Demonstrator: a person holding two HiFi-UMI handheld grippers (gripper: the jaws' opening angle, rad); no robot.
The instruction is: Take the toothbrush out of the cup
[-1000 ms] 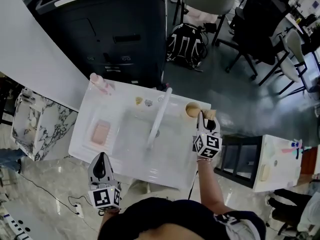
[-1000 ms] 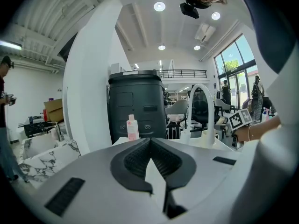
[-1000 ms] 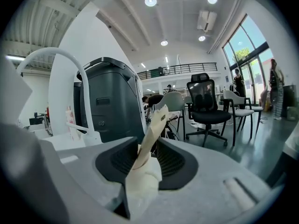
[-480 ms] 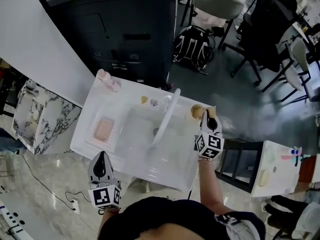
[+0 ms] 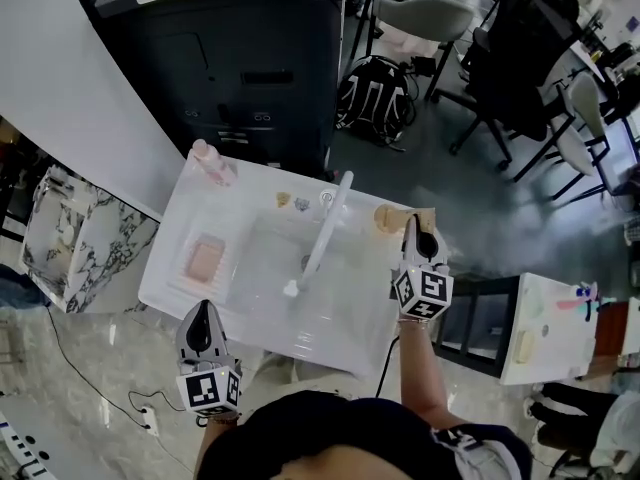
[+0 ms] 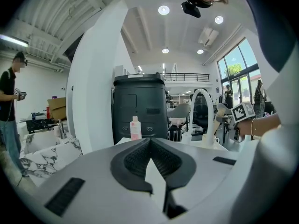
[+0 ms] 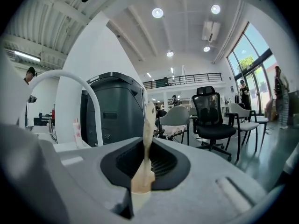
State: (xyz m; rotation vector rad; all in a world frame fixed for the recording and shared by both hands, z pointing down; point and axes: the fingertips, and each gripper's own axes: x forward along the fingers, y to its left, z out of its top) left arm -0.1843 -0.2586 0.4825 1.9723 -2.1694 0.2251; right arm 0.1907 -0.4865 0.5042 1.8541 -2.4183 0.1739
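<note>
A tan cup [image 5: 386,218] stands on the right rim of the white sink counter [image 5: 180,230]. Just right of the cup, my right gripper [image 5: 416,230] points away from me. It is shut on the beige toothbrush [image 7: 146,139], which stands upright between the pads with its head above them. The cup itself is out of sight in the right gripper view. My left gripper [image 5: 203,325] hovers at the counter's front left edge. Its jaws [image 6: 150,143] are shut with nothing between them.
A white gooseneck faucet [image 5: 323,226] arches over the basin. A pink bottle [image 5: 205,158] stands at the back left corner and a pink pad [image 5: 205,261] lies in the left tray. A dark cabinet [image 5: 250,58], a backpack [image 5: 375,93] and office chairs stand beyond.
My right gripper has lifted a little beside the cup, with the toothbrush in its jaws. The left gripper has stayed where it was.
</note>
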